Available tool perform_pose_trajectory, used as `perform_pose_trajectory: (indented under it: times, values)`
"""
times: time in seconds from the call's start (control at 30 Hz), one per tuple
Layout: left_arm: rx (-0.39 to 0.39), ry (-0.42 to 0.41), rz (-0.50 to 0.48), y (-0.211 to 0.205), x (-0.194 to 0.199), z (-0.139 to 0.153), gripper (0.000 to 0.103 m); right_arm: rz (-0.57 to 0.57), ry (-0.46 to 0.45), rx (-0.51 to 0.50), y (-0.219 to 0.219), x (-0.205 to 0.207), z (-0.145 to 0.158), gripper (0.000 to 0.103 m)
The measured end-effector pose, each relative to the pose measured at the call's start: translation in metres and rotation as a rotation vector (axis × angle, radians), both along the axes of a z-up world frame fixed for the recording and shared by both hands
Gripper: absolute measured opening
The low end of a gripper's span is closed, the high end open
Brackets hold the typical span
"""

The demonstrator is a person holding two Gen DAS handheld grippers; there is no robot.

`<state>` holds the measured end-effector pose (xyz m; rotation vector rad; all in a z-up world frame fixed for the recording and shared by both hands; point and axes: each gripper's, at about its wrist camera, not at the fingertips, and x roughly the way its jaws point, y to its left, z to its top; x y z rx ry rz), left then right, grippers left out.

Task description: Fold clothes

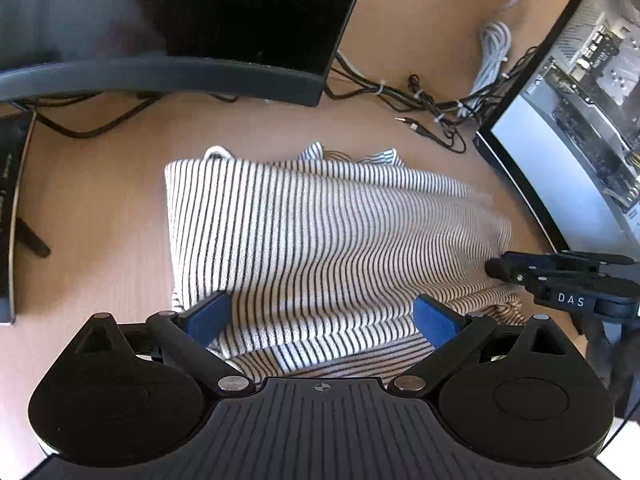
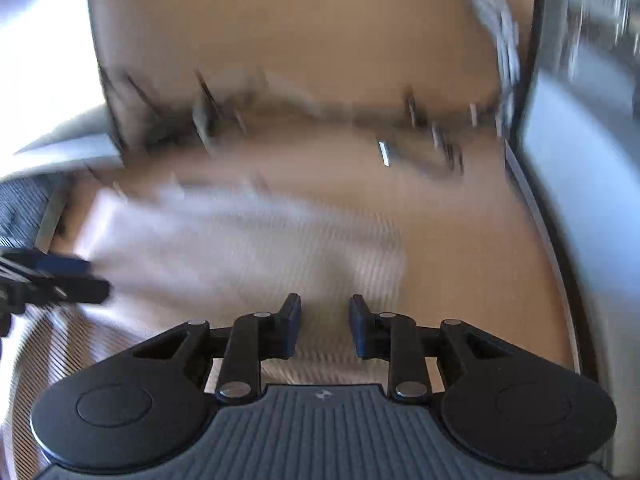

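Note:
A white garment with thin black stripes (image 1: 320, 232) lies folded on the wooden desk (image 1: 100, 208). My left gripper (image 1: 322, 316) is open, its blue pads spread wide just above the garment's near edge, holding nothing. My right gripper (image 2: 325, 326) is open with a narrow gap, empty, over the garment's near right part (image 2: 248, 248), which is blurred by motion. The right gripper also shows in the left wrist view (image 1: 496, 268) at the garment's right edge. The left gripper shows at the left edge of the right wrist view (image 2: 96, 280).
A dark monitor (image 1: 248, 20) stands behind the garment. A tangle of black and white cables (image 1: 432, 104) lies at the back right. An open computer case (image 1: 568, 120) stands to the right. A black device (image 1: 8, 220) sits at the left edge.

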<state>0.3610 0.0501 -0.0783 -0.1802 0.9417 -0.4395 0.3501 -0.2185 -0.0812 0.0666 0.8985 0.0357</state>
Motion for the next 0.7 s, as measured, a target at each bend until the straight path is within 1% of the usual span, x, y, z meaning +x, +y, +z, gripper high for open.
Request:
perform_pose_trajectory:
  times: [0.03, 0.1, 0.17, 0.33, 0.57, 0.6, 0.63, 0.67, 0.7]
  values:
    - [-0.004, 0.0, 0.001, 0.001, 0.0, 0.0, 0.101, -0.005, -0.005, 0.002, -0.002, -0.002, 0.001, 0.037]
    - [-0.012, 0.0, 0.004, 0.002, -0.001, 0.001, 0.101, -0.006, 0.001, 0.008, -0.004, 0.002, 0.011, 0.037]
    - [-0.033, 0.01, 0.029, 0.006, -0.001, 0.003, 0.101, 0.005, 0.004, 0.026, 0.001, 0.02, 0.008, 0.037]
    - [-0.072, 0.014, 0.094, 0.023, -0.016, 0.016, 0.101, 0.032, 0.012, 0.07, 0.014, 0.063, -0.001, 0.037]
    - [-0.082, 0.025, 0.208, 0.063, -0.044, 0.023, 0.102, 0.071, 0.022, 0.133, 0.032, 0.123, -0.012, 0.037]
    - [-0.086, 0.027, 0.223, 0.069, -0.048, 0.023, 0.102, 0.077, 0.024, 0.139, 0.035, 0.13, -0.013, 0.032]
    - [-0.086, 0.029, 0.238, 0.074, -0.051, 0.023, 0.102, 0.083, 0.025, 0.14, 0.037, 0.13, -0.013, 0.021]
    - [-0.086, 0.031, 0.252, 0.078, -0.054, 0.022, 0.102, 0.09, 0.026, 0.14, 0.039, 0.13, -0.013, 0.007]
    - [-0.089, 0.032, 0.262, 0.083, -0.056, 0.022, 0.102, 0.095, 0.024, 0.143, 0.041, 0.128, -0.011, 0.006]
